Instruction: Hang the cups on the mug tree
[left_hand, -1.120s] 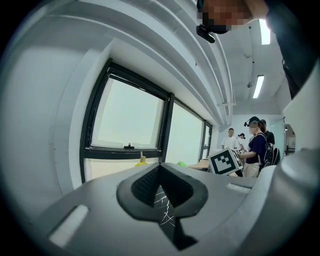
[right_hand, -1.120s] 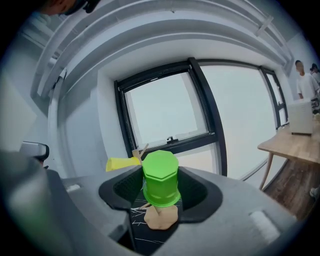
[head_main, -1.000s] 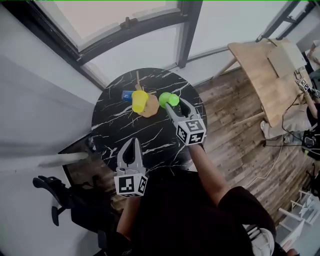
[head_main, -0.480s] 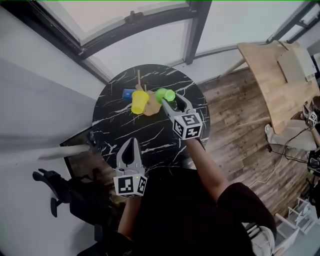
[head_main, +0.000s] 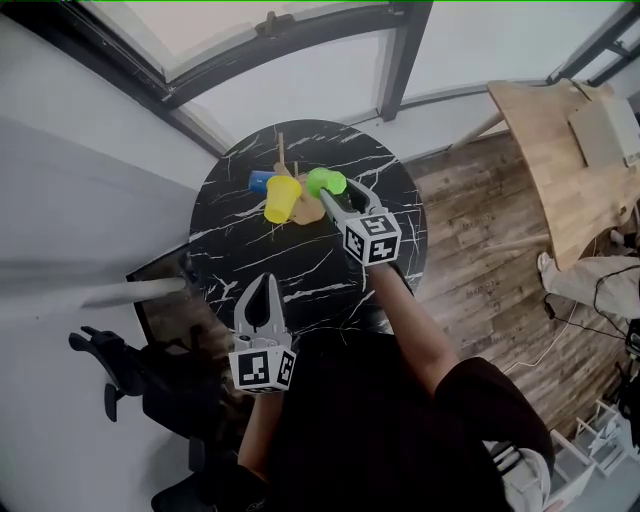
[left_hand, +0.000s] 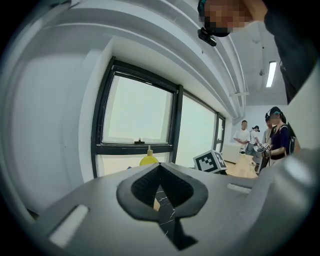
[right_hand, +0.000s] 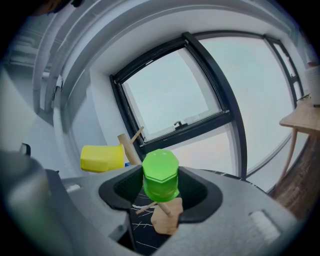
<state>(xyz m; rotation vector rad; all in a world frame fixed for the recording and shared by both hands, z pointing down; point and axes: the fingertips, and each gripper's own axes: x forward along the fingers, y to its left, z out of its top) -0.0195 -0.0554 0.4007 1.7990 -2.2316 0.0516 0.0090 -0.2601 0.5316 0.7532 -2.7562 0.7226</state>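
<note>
Showing an octagonal base, the cup (right_hand: 160, 175) is green.

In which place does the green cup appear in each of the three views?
Head view: green cup above centre, at the tips of the right gripper.
Left gripper view: not in it.
Right gripper view: centre, between the jaws.
Shared landmark: yellow cup, left of the green one.

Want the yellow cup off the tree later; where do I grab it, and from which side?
I'd take the yellow cup across its side walls, coming from its free end, away from the post. It sticks out sideways from the post, that end clear.
</note>
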